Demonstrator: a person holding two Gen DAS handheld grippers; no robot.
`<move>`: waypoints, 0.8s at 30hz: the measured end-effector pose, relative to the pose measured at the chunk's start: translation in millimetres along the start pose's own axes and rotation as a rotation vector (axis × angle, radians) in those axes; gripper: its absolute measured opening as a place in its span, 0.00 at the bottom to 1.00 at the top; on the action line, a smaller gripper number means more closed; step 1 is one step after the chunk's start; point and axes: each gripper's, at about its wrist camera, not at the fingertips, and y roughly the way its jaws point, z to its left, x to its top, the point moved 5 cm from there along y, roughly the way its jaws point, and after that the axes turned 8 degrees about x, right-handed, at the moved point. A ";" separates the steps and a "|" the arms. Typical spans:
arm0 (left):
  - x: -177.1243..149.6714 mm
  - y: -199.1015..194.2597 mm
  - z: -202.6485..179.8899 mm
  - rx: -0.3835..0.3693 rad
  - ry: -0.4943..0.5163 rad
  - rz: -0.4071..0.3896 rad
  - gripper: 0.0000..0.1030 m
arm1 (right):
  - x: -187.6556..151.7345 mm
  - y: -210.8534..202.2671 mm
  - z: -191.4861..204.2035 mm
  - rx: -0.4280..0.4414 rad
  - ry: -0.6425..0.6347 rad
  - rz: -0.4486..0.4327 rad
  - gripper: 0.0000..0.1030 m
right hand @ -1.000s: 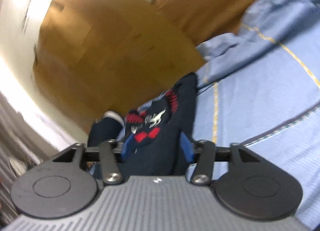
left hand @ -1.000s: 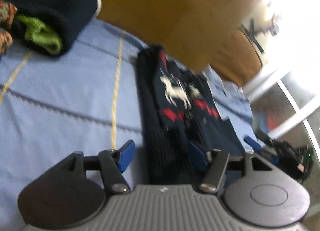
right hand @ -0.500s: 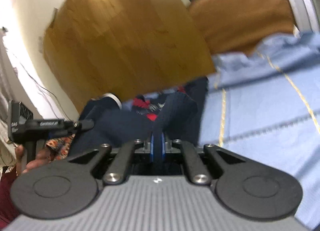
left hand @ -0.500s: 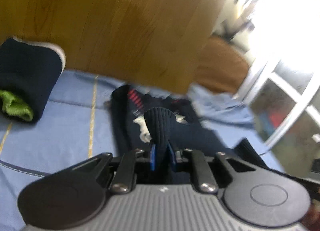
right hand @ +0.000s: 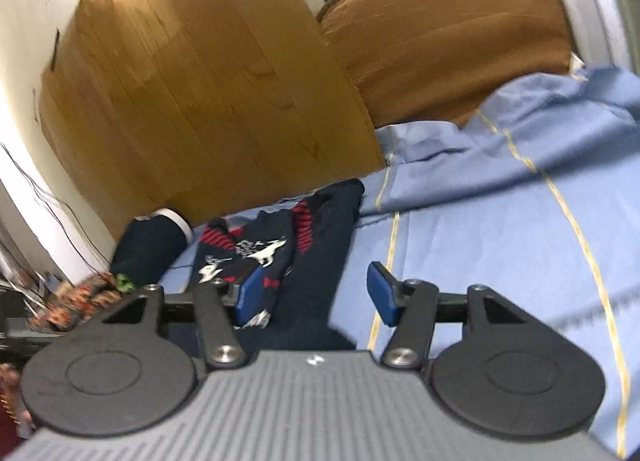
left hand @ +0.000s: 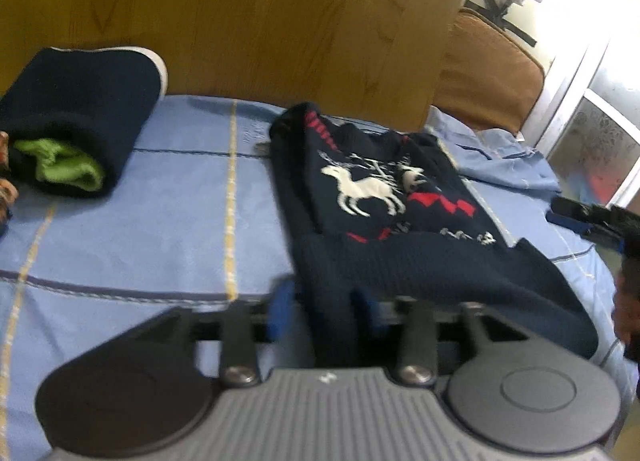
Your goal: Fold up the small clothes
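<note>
A navy knitted sweater (left hand: 384,197) with a white reindeer and red zigzags lies folded on the blue bedsheet (left hand: 160,221). Its near hem is doubled back over the body. My left gripper (left hand: 324,309) is open, with the sweater's near edge lying loose between its blue pads. In the right wrist view the same sweater (right hand: 296,261) lies ahead and left. My right gripper (right hand: 316,293) is open, with the sweater's edge between and below its pads.
A folded navy garment with green lining (left hand: 76,129) sits at the back left, also seen in the right wrist view (right hand: 148,249). A wooden headboard (left hand: 248,21) and a brown cushion (right hand: 444,29) stand behind. The sheet is bunched at the right (right hand: 520,149).
Both grippers were shut on the sweater's hem half a second ago; both have opened and let it drop, folded over the sweater's body. Both cameras have lowered toward the bed.
</note>
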 end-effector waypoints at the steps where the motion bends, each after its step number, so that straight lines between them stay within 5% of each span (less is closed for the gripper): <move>1: 7.5 -4.7 8.0 -0.002 -0.007 -0.011 0.47 | 5.4 8.7 -1.3 0.002 -0.009 0.014 0.59; 5: 55.5 -6.6 36.3 0.029 -0.059 -0.075 0.62 | 33.0 53.8 -14.6 0.025 -0.024 0.072 0.59; 7: 84.8 11.9 39.8 0.013 -0.055 -0.092 0.96 | 47.6 80.7 -24.6 0.030 -0.026 0.093 0.61; 14: 140.7 125.1 29.8 0.027 -0.061 0.013 0.96 | 64.6 152.5 -58.9 0.010 0.030 0.160 0.62; 15: 143.3 138.2 27.1 0.025 -0.069 0.023 0.89 | 62.5 158.9 -60.5 0.017 0.040 0.166 0.62; 16: 143.8 148.4 25.3 0.021 -0.073 0.036 0.63 | 60.7 164.2 -61.0 0.027 0.041 0.168 0.60; 18: 142.0 168.2 18.9 0.016 -0.073 0.092 0.30 | 58.3 169.9 -52.6 0.052 0.013 0.184 0.28; 19: 141.2 166.7 17.4 0.039 -0.068 0.073 0.23 | 57.2 172.9 -48.5 0.067 0.010 0.204 0.22; 24: 144.6 107.8 3.4 0.012 -0.001 -0.058 0.19 | 71.8 140.4 -13.6 0.122 -0.044 0.139 0.18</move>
